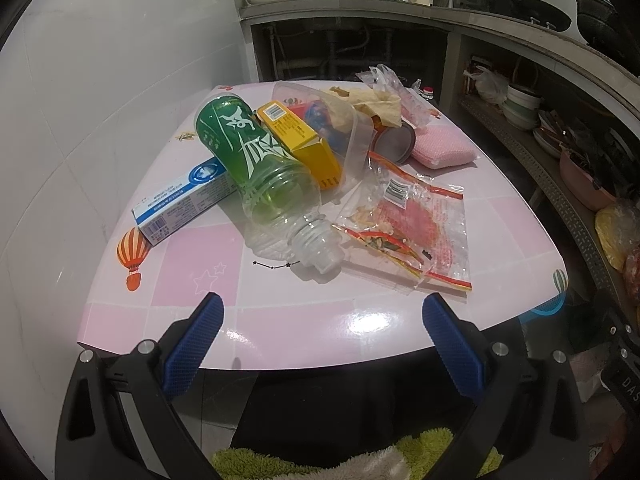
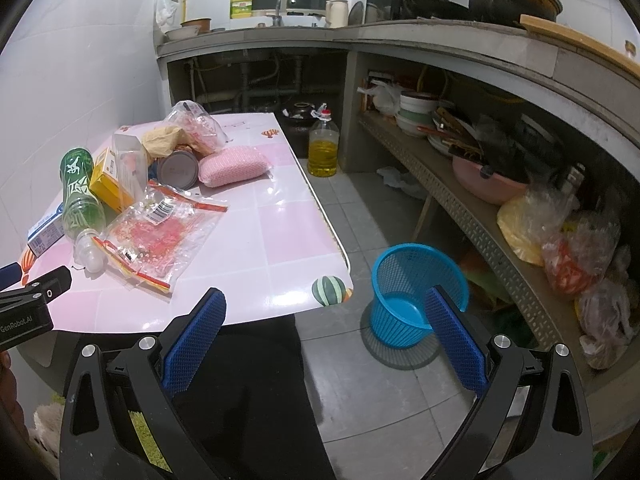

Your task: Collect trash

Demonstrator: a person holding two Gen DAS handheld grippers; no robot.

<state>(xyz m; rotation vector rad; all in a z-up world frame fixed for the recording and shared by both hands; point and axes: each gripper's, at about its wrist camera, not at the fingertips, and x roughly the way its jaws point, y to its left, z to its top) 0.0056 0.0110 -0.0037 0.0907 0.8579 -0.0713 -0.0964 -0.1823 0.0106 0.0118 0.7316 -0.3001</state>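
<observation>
Trash lies on a pink table (image 1: pixel 304 332): a green-labelled plastic bottle (image 1: pixel 256 160) on its side, a blue-white toothpaste box (image 1: pixel 184 200), a yellow box (image 1: pixel 300 140), a clear plastic container (image 1: pixel 344 120), a red-printed clear wrapper (image 1: pixel 412 228), a round tin (image 1: pixel 394 142) and crumpled bags (image 1: pixel 384 96). My left gripper (image 1: pixel 322 316) is open and empty over the table's near edge, short of the bottle. My right gripper (image 2: pixel 326 312) is open and empty, past the table's right corner (image 2: pixel 332 292). A blue mesh waste basket (image 2: pixel 416 288) stands on the floor.
A pink sponge (image 1: pixel 444 148) lies at the table's far right. An oil bottle (image 2: pixel 323 148) stands on the floor behind the table. Cluttered shelves (image 2: pixel 500 208) run along the right; a sink counter (image 2: pixel 256 40) is behind. A green rug (image 1: pixel 352 456) lies below.
</observation>
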